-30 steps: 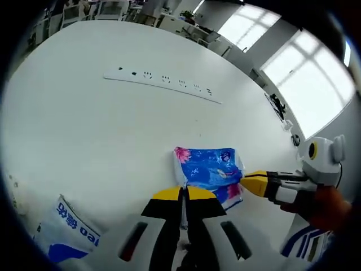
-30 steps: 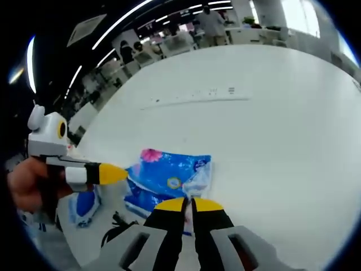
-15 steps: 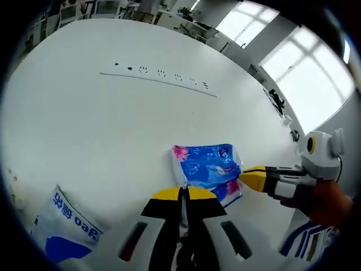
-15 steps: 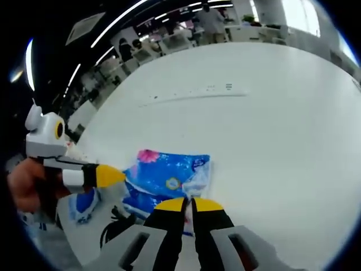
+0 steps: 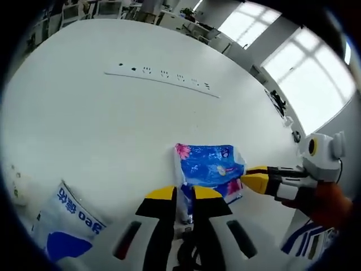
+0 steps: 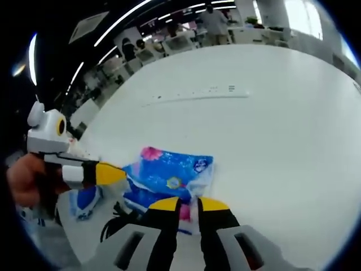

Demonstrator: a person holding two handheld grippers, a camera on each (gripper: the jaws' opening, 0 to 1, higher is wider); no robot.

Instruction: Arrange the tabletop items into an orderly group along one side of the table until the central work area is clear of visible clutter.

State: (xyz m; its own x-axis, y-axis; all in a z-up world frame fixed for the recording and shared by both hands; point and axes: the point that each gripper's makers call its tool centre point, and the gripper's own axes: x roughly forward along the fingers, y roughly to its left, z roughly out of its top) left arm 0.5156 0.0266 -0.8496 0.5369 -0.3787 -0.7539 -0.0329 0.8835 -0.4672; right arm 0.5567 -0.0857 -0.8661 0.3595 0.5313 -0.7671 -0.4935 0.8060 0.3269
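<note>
A blue flowered tissue pack (image 5: 207,167) lies on the white table (image 5: 84,118) just beyond my left gripper (image 5: 183,195). That gripper's yellow-tipped jaws stand slightly apart, with the pack's near edge reaching in between them. From the right, my right gripper (image 5: 255,180) points at the pack's right side. In the right gripper view the same pack (image 6: 169,175) lies ahead of my right gripper (image 6: 189,203), whose jaws are also a little open around the pack's crinkled corner. My left gripper (image 6: 111,173) touches the pack's left end there.
A long white power strip (image 5: 163,78) lies across the far table, seen too as the strip (image 6: 197,96). A white and blue packet (image 5: 65,228) sits near left, packet (image 6: 84,202). A black cable (image 6: 115,217) lies beside it. People and desks stand beyond.
Both grippers' jaws, pressed together in the earlier frames, have parted slightly, with the pack's edge now showing in each gap. The views shifted only a little.
</note>
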